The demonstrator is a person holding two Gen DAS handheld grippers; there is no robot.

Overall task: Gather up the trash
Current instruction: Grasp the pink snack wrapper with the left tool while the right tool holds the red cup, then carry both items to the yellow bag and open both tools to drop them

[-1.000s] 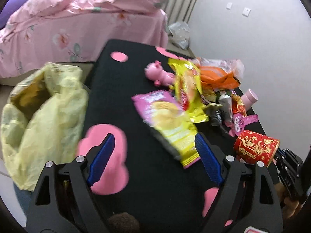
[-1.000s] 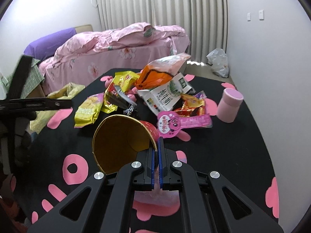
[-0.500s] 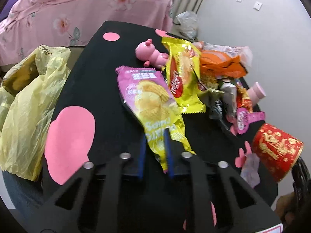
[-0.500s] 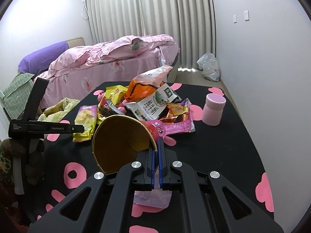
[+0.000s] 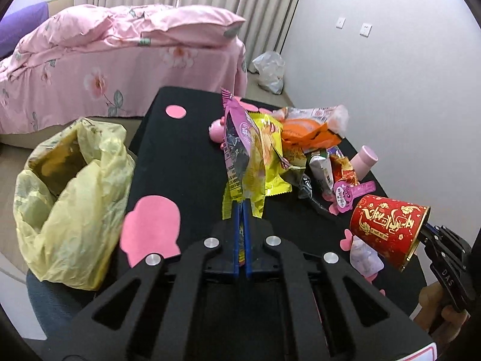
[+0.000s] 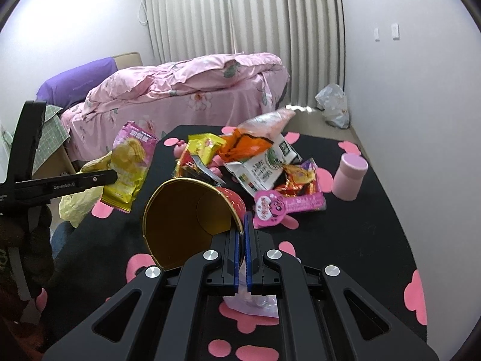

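My left gripper (image 5: 240,207) is shut on the lower end of a pink and yellow chip bag (image 5: 240,150), which stands lifted off the black table (image 5: 180,162). The right wrist view shows this chip bag (image 6: 129,165) hanging from the left gripper (image 6: 112,176). My right gripper (image 6: 243,219) is shut on the rim of a red and gold paper cup (image 6: 192,213), held tilted above the table. That cup (image 5: 387,228) and the right gripper (image 5: 425,231) show at the right of the left wrist view. A yellow trash bag (image 5: 69,192) hangs open by the table's left edge.
A heap of wrappers (image 5: 306,138) lies at the far right of the table, with a pink pig toy (image 5: 216,129), a pink cylinder (image 6: 350,176) and a pink pig-print packet (image 6: 288,204). A pink bed (image 5: 105,54) stands behind. A small clear packet (image 6: 255,303) lies below my right gripper.
My left gripper closed on the chip bag and lifted it off the table, so it now stands up. My right gripper rose a little with the cup.
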